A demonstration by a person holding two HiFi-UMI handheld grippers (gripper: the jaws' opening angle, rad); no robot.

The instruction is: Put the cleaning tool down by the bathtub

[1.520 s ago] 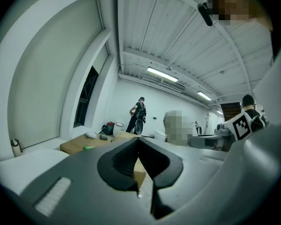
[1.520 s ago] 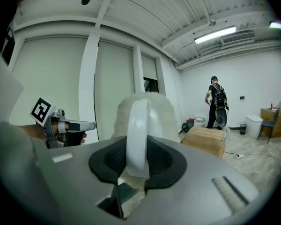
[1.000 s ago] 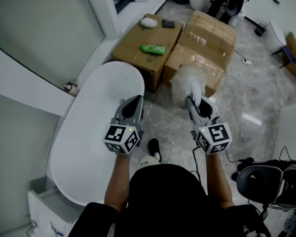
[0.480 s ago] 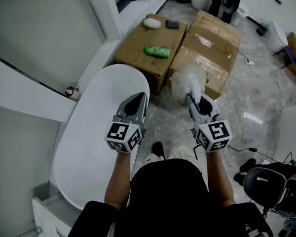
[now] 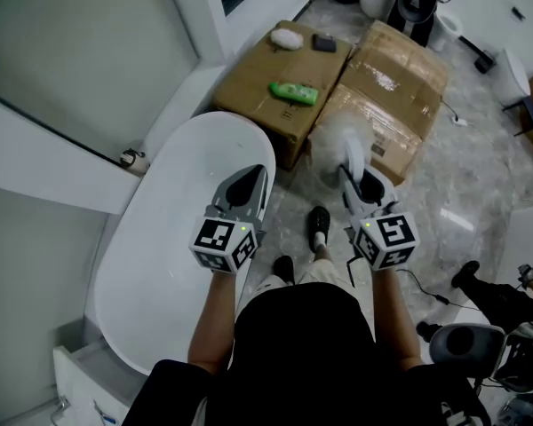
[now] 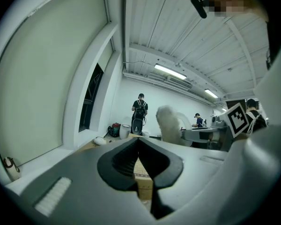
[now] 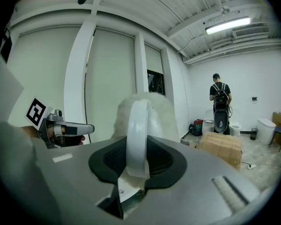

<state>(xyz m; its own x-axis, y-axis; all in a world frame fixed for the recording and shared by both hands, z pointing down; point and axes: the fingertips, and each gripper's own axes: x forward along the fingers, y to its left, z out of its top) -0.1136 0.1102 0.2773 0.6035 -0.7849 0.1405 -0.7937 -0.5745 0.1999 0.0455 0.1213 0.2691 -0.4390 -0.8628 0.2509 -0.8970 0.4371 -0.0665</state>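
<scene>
Grey marble floor (image 5: 449, 189), white bathtub (image 5: 160, 264) under frosted window (image 5: 71, 43) — cardboard boxes (image 5: 258, 78) beyond

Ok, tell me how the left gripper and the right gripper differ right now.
The left gripper is empty, jaws together; the right gripper is clamped on the white handle of the fluffy cleaning tool. The left gripper hangs over the bathtub; the right gripper is over the floor beside it. Both point forward toward the cardboard boxes.
</scene>
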